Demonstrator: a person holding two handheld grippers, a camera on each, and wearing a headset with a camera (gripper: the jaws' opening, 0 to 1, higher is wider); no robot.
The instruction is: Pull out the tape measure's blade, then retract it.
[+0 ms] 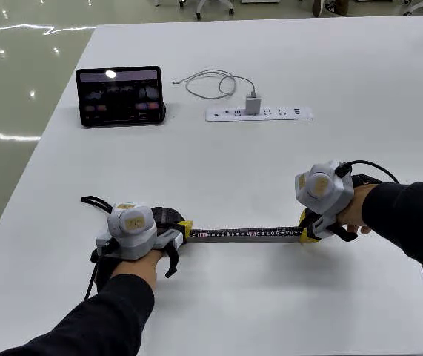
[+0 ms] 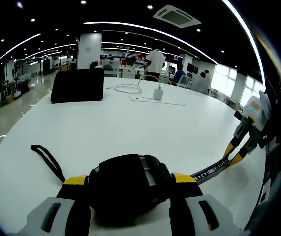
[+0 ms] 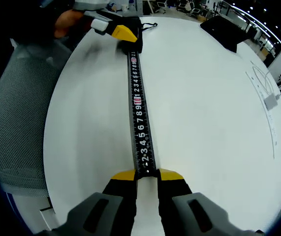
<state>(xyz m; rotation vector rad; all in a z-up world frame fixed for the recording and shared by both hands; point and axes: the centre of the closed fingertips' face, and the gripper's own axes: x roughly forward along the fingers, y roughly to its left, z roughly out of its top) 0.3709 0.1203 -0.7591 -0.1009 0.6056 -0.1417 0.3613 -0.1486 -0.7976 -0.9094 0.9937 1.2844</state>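
Note:
The black tape measure case (image 2: 130, 184) lies on the white table, clamped between the yellow-tipped jaws of my left gripper (image 2: 130, 178). In the head view that case (image 1: 168, 219) sits at the left gripper (image 1: 184, 230), with its wrist strap (image 1: 96, 202) trailing left. The blade (image 1: 244, 234) runs flat across the table to my right gripper (image 1: 304, 231), which is shut on its end. In the right gripper view the blade (image 3: 139, 113) stretches away from the right gripper (image 3: 146, 173) to the case (image 3: 133, 45).
A dark tablet (image 1: 120, 95) stands at the back left. A white power strip (image 1: 259, 113) with a charger and coiled cable (image 1: 211, 80) lies behind the middle. The table's left edge is close to my left arm.

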